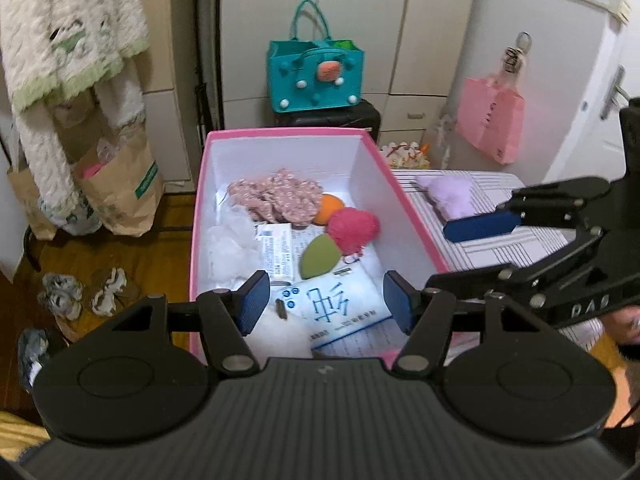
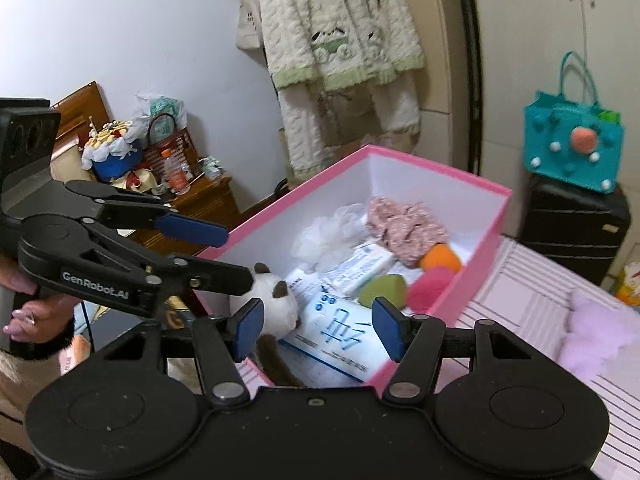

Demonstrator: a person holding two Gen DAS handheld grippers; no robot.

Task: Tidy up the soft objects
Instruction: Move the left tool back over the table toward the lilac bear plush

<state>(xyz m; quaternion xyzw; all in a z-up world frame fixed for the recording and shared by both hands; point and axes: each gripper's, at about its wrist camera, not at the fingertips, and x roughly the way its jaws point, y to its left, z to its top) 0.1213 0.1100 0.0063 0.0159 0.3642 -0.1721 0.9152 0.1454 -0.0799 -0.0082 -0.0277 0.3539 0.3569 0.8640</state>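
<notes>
A pink box (image 1: 200, 216) (image 2: 486, 236) with white inside walls stands on the striped bed. In it lie a floral cloth (image 1: 276, 196), a white mesh puff (image 1: 232, 240), an orange sponge (image 1: 330, 208), a pink pompom (image 1: 354, 226), a green sponge (image 1: 320, 256), tissue packs (image 1: 336, 304) and a white plush toy (image 2: 272, 292) with brown ears. My left gripper (image 1: 326, 300) (image 2: 216, 254) hangs open above the box's near end, nothing between its pads. My right gripper (image 2: 319, 328) (image 1: 472, 254) is open and empty beside the box. A purple fluffy piece (image 1: 452, 196) (image 2: 596, 336) lies on the bed outside the box.
A teal bag (image 1: 316, 76) sits on a black suitcase (image 2: 572, 224) behind the box. Paper bags (image 1: 120, 192) and slippers (image 1: 84, 292) are on the wooden floor at left. A knitted robe (image 2: 340, 40) hangs by the wall. A cluttered wooden nightstand (image 2: 200, 204) stands nearby.
</notes>
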